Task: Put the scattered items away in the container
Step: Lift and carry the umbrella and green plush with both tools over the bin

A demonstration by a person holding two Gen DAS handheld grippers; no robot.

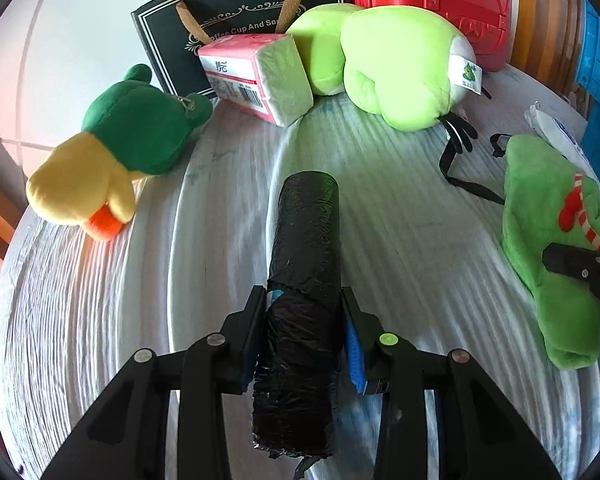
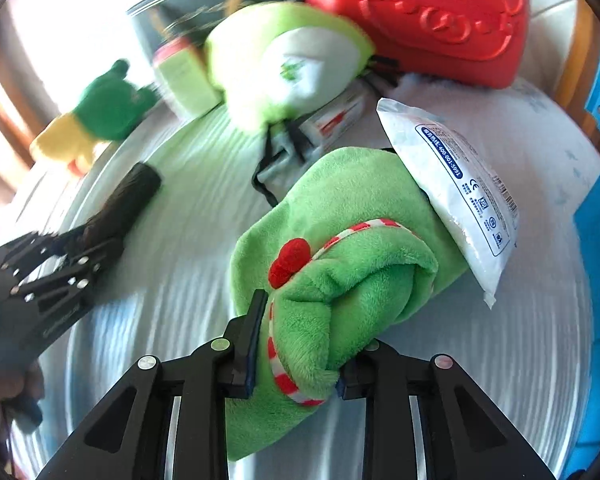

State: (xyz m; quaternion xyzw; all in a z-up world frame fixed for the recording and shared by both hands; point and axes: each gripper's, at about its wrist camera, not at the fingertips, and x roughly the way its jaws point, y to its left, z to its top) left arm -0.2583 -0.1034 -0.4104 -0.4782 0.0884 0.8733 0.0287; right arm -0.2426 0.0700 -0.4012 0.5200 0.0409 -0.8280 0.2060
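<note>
While the left gripper (image 1: 304, 312) pinches a black roll of bin bags (image 1: 302, 280) between its fingers above the white table (image 1: 100, 320), the right gripper (image 2: 300, 344) has its fingers squeezed into a green plush toy with a red-and-white striped band (image 2: 340, 272). A white packet (image 2: 456, 196) leans against that toy's far side. Further back lie a green-and-yellow duck plush (image 1: 116, 152), a pink tissue pack (image 1: 256, 80) and a lime plush (image 1: 396, 64). The red case (image 2: 416, 16) behind may be the container; the blur leaves that unsure.
</note>
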